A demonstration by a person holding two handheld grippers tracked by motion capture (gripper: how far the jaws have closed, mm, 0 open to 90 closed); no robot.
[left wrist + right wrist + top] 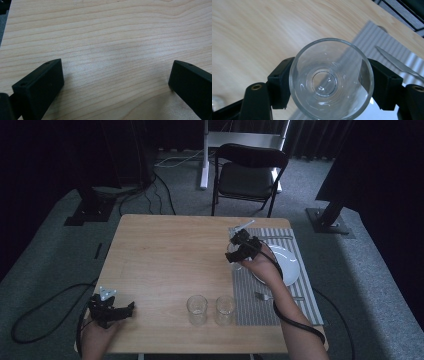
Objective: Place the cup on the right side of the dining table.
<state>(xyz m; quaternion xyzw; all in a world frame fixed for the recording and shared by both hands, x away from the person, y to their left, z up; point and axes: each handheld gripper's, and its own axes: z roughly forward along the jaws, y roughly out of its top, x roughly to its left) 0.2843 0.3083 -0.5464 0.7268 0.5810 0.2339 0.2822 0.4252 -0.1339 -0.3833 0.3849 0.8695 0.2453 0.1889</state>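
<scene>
My right gripper (239,254) hangs over the left edge of the striped grey placemat (300,295), shut on a clear drinking glass (238,265). In the right gripper view the glass (331,80) is seen from above, empty, with a black jaw pressed against each side. The wooden table (249,32) lies below it. My left gripper (120,312) rests near the front left corner of the table. Its jaws stand wide apart in the left gripper view, with bare wood (112,50) between them.
Two more empty glasses (197,309) (225,309) stand side by side near the front edge. On the placemat are a white plate (290,265), a fork (262,296) and a knife (397,62). A black chair (247,175) stands beyond the table.
</scene>
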